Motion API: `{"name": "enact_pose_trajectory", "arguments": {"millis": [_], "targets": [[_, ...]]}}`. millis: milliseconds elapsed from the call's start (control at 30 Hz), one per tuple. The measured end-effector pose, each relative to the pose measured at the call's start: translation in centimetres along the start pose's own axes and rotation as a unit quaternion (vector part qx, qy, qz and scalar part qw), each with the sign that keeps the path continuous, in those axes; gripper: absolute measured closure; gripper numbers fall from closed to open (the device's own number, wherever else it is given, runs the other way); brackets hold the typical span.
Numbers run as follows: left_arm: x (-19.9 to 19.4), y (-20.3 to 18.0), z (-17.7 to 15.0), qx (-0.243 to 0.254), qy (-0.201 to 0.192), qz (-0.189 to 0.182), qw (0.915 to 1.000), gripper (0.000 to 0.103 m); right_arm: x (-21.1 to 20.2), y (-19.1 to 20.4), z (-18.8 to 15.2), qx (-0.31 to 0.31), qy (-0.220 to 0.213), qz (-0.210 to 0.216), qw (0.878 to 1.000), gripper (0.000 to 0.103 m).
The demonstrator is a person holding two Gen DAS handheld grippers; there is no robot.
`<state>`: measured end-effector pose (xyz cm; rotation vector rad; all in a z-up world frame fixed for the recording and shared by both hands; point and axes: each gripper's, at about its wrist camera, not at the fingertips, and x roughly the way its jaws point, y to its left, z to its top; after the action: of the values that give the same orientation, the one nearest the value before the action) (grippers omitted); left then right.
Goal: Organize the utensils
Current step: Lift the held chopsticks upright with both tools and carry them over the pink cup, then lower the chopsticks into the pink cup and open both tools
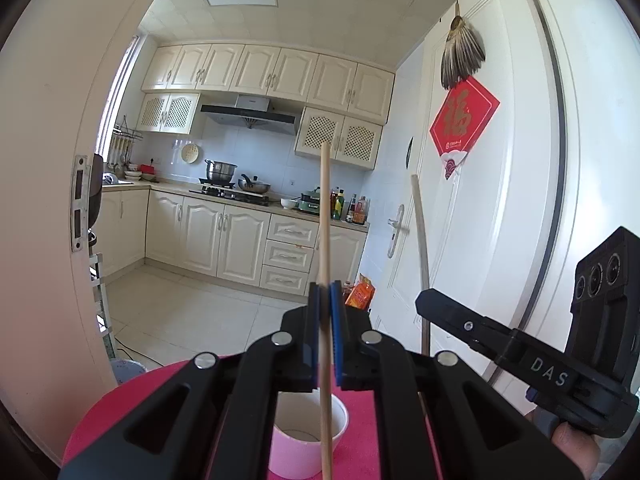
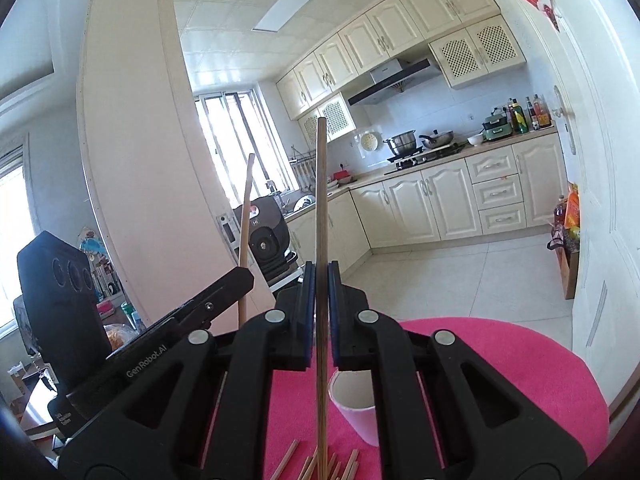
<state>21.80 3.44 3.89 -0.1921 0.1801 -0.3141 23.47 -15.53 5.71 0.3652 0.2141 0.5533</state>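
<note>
My left gripper (image 1: pixel 326 296) is shut on a pale wooden chopstick (image 1: pixel 325 200) that stands upright between the blue pads. Its lower end hangs in front of the mouth of a white paper cup (image 1: pixel 296 412) on the round pink table (image 1: pixel 120 400). To the right, my right gripper (image 1: pixel 424 306) holds a second chopstick (image 1: pixel 419 232), also upright. In the right wrist view the right gripper (image 2: pixel 321 276) is shut on this darker chopstick (image 2: pixel 321 200), with the cup (image 2: pixel 356 412) just right of it. Several loose chopsticks (image 2: pixel 288 460) lie on the pink cloth (image 2: pixel 520 380). The left gripper (image 2: pixel 244 276) and its chopstick (image 2: pixel 247 200) show at the left.
A white door (image 1: pixel 500 200) with a red paper hanging stands close on the right, and a door frame (image 1: pixel 48 200) on the left. Beyond lies a kitchen with tiled floor (image 1: pixel 192 312). A hand (image 1: pixel 572 444) grips the right tool. A black appliance (image 2: pixel 266 236) stands behind.
</note>
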Motion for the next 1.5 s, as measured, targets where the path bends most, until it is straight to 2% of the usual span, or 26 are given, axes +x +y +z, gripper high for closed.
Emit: {"name": "enact_pose_trajectory", "arguments": {"millis": [200,367,600,867,1000,1433,1467,1500], "targets": [[2.6,0.8,-0.1,-0.021,-0.004,-0.007,0.9998,0.097,1.3,-1.7,-0.2,0.011,-0.024,-0.010,1.000,0.096],[3.9,1.2,-0.2,-0.033,-0.034,-0.012,0.9988,0.097,2.1,-1.8,0.3,0.013,-0.060,-0.009,0.998,0.096],[7.0,1.6,-1.5,-0.025,-0.053,0.006,0.9983,0.097,4.4,-2.0,0.0,-0.005,-0.088,-0.021,0.996,0.096],[9.2,2.7,-3.7,-0.023,-0.036,0.020,0.9989,0.097,5.9,-2.8,-1.5,-0.015,-0.081,-0.028,0.996,0.096],[9.3,3.2,-4.8,-0.027,-0.012,0.022,0.9993,0.097,5.9,-2.9,-1.9,-0.020,-0.071,-0.028,0.997,0.096],[5.6,2.9,-5.7,-0.021,0.018,0.028,0.9992,0.096,3.4,-1.5,-4.3,-0.066,-0.037,-0.055,0.996,0.096],[5.3,2.9,-5.7,-0.021,0.020,0.031,0.9991,0.095,3.2,-1.4,-4.4,-0.067,-0.035,-0.058,0.995,0.096],[5.0,2.9,-5.5,-0.022,0.020,0.033,0.9990,0.089,3.1,-1.3,-4.5,-0.068,-0.033,-0.060,0.995,0.096]]}}
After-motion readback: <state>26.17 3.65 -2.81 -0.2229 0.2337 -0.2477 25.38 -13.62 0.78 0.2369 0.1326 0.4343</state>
